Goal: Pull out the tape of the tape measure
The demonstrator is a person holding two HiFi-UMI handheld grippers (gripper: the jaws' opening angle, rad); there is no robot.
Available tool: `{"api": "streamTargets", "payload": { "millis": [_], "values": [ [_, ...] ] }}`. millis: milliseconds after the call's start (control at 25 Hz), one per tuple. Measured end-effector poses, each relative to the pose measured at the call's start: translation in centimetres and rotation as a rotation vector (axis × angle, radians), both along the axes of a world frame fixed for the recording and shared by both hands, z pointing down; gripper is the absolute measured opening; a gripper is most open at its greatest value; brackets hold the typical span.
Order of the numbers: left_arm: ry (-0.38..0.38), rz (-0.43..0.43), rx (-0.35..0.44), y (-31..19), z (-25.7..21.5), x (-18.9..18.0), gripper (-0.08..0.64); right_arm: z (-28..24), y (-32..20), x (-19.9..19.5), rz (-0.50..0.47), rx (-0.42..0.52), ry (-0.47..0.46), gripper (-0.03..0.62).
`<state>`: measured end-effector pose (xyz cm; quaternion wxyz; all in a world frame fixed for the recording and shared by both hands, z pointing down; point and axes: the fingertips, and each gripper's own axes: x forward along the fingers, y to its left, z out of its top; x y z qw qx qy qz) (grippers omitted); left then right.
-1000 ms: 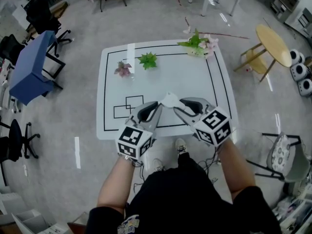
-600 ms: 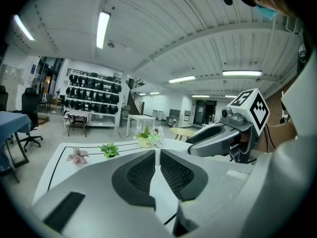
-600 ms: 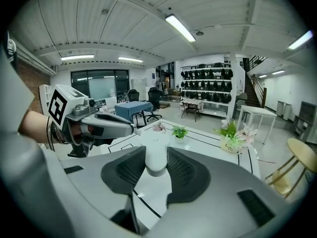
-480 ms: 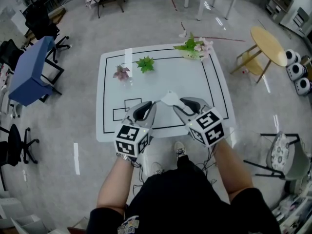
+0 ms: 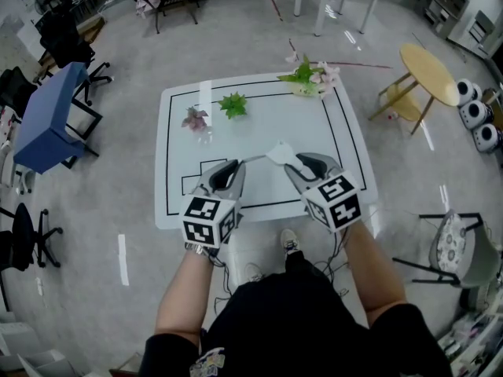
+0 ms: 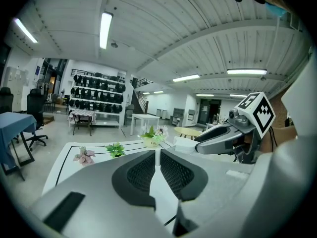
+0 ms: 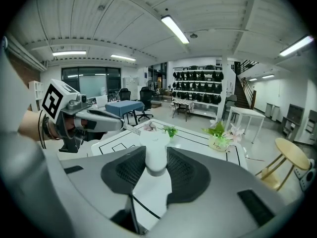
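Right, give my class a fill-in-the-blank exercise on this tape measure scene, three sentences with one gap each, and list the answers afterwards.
1. The right gripper is shut on a tape measure whose casing is ____ in colour.
2. The left gripper pinches the end of the thin ____ drawn out of that casing.
3. On the table, beyond both grippers, stand ____ small plants.

Missing words: white; tape; three.
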<state>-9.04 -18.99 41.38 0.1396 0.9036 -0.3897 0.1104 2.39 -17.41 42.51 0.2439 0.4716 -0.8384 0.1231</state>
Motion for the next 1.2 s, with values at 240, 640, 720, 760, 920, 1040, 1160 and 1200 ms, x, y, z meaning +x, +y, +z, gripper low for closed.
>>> {"api": "streamTargets", "payload": {
  "millis": [240,640,720,760,920,1040,1160,1200],
  "values": [
    [-0.013,-0.026,-0.017,-0.4,0.6,-0.9,0.034,0.8,-0.3,2.0,0.061,-0.003,0.011,0.13],
    [0.001,-0.105,-0.04,-1.9,0.6,-3.1,0.034,0.9,-0.6,4.9,0.133,-0.001,0.023,0.13],
    [0.01,-0.118,-0.05,-2.0,0.6,-3.6,0.034,0.8,-0.5,5.5,0.145,-0.01,0.007,0.13],
    [0.013,-0.118,-0.053,-2.0,0.6,-3.7,0.034,0.7,-0.4,5.7,0.147,-0.014,0.0,0.13],
    [-0.009,-0.127,-0.048,-2.0,0.5,-4.0,0.034,0.5,-0.4,5.8,0.146,-0.011,0.017,0.13],
    [-0.018,-0.159,-0.052,-2.4,0.6,-4.7,0.034,0.6,-0.5,6.5,0.16,-0.01,0.026,0.13],
    [-0.02,-0.171,-0.056,-2.7,0.8,-5.2,0.034,0.8,-0.6,7.2,0.168,-0.016,0.014,0.13],
    [-0.022,-0.172,-0.055,-2.8,0.8,-5.2,0.034,0.8,-0.6,7.4,0.169,-0.016,0.013,0.13]
  ]
}}
